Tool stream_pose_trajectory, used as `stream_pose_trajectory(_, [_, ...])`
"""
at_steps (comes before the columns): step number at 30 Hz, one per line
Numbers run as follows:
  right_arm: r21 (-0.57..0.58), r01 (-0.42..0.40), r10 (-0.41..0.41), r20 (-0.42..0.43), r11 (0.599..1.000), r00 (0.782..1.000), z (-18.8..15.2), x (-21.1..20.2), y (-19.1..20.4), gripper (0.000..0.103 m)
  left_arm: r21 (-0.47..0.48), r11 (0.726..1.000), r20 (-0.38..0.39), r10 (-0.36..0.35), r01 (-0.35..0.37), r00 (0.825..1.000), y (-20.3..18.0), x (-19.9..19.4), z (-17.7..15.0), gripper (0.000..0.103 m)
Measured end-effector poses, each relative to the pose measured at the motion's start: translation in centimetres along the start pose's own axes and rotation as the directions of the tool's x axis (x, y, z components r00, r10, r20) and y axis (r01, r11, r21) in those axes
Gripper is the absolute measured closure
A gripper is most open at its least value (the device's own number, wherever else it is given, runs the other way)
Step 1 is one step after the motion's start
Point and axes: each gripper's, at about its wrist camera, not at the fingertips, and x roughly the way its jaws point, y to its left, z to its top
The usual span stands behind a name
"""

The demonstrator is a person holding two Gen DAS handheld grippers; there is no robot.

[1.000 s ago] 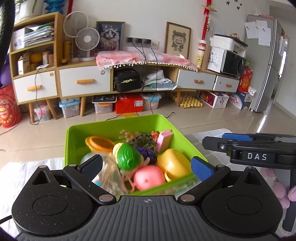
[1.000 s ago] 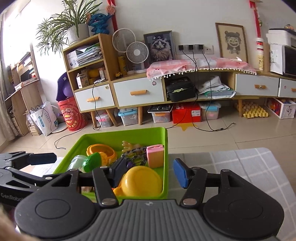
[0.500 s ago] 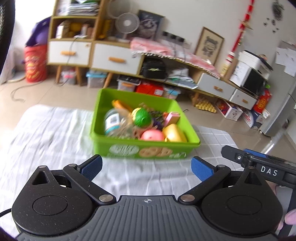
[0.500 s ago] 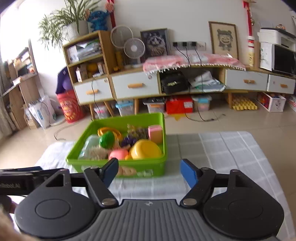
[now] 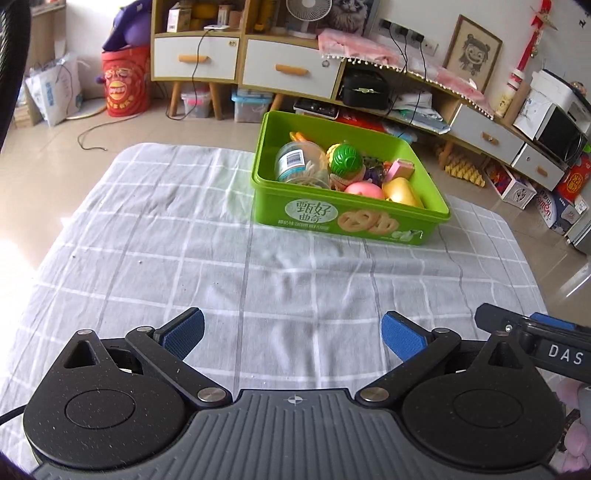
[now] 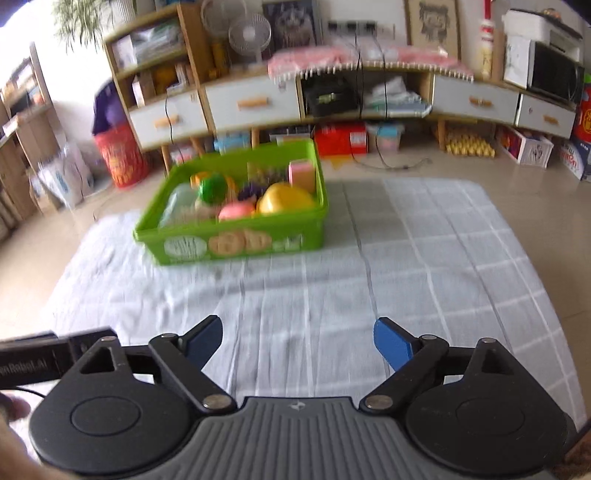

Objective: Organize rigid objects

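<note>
Checked cloth on table; cabinets behind. Toy-filled bin sat at my 12 o'clock. My left gripper and right gripper: both gaped wide, empty.

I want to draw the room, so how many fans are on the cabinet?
2. A bigger fan stands at the back on the wooden cabinet, and a smaller fan stands right in front of it. More may hide outside the picture.

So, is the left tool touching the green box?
Apart. The left wrist view shows bare checked cloth between the open left tool and the green box.
</note>
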Motion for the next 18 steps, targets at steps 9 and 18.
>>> stream_pose_trajectory(9, [0.005,-0.015,0.015,0.013,1.000,1.000,0.2,-0.6,1.3,0.037,0.010,0.997,-0.012,0.082,-0.082,0.997,-0.7,-0.3,-0.1,0.002])
stream_pose_trajectory(18, [0.013,0.011,-0.012,0.006,1.000,1.000,0.5,0.0,1.0,0.037,-0.014,0.997,-0.049,0.069,-0.069,0.996,-0.4,0.2,-0.2,0.002])
